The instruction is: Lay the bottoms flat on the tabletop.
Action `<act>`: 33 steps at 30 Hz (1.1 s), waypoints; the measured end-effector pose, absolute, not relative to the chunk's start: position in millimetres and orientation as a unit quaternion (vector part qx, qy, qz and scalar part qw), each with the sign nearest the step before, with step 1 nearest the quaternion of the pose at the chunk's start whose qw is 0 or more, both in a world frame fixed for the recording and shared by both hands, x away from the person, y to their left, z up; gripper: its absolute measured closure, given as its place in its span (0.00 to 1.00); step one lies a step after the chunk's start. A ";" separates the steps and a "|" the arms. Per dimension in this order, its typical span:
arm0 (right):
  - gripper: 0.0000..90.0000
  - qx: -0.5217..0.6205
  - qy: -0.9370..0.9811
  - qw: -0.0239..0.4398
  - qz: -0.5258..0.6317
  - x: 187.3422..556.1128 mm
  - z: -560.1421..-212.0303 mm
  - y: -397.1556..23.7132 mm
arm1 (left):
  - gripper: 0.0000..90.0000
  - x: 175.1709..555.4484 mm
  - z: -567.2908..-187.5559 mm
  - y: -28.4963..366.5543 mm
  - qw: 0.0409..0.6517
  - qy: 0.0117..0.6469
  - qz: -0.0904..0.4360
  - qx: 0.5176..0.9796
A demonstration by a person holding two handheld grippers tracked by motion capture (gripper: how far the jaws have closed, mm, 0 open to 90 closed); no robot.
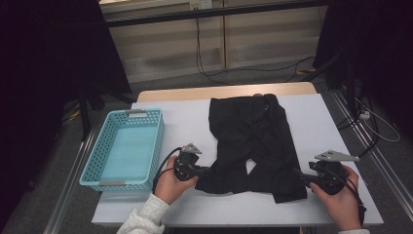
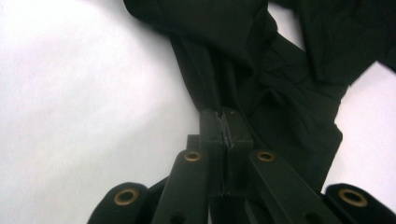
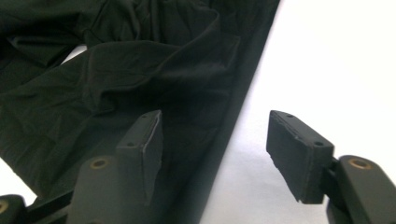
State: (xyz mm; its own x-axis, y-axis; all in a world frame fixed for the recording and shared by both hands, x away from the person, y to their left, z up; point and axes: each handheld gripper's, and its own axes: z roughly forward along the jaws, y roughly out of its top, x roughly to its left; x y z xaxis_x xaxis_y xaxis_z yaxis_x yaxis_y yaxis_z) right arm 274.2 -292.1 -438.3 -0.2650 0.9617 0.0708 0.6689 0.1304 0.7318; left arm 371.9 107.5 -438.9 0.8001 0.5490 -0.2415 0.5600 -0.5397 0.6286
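A black garment [image 1: 253, 141] with two legs lies spread on the white table top [image 1: 185, 122], legs toward the person. My left gripper [image 1: 203, 170] is at the near end of the left leg. In the left gripper view its jaws [image 2: 226, 116] are shut on a fold of the black cloth [image 2: 280, 70], which runs up and away from the pads. My right gripper [image 1: 298, 176] is at the near end of the right leg. Its jaws [image 3: 215, 121] stand open astride the cloth's edge [image 3: 116, 70]: one pad over the fabric, the other over bare table.
A light blue plastic basket [image 1: 129, 151] with nothing in it stands at the table's left side, close to the left hand. Beyond the table's far edge are cables on the floor and a pale wall. A metal rail runs along the right.
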 end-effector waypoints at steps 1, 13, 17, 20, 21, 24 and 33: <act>0.41 0.565 0.721 0.216 0.338 274.3 -438.6 -291.3 | 0.98 370.7 -437.8 108.4 0.360 0.315 -0.003 0.878; 0.43 0.551 0.735 0.208 0.336 282.8 -441.4 -278.7 | 0.98 367.2 -427.6 119.0 0.371 0.323 0.011 0.871; 0.47 0.557 0.730 0.213 0.333 284.9 -442.3 -281.8 | 0.98 365.5 -423.9 120.3 0.375 0.323 0.013 0.869; 0.55 0.560 0.724 0.217 0.341 285.2 -440.1 -283.5 | 0.98 365.7 -426.1 119.2 0.370 0.319 0.017 0.872; 0.56 0.559 0.725 0.216 0.340 286.0 -440.2 -282.6 | 0.98 366.1 -429.3 118.2 0.366 0.318 0.015 0.874; 0.56 0.553 0.730 0.207 0.345 288.8 -440.3 -274.5 | 0.98 367.0 -434.7 115.0 0.362 0.319 0.012 0.875; 0.63 0.532 0.754 0.201 0.329 300.4 -446.8 -250.3 | 0.98 367.8 -437.8 110.2 0.363 0.312 0.002 0.878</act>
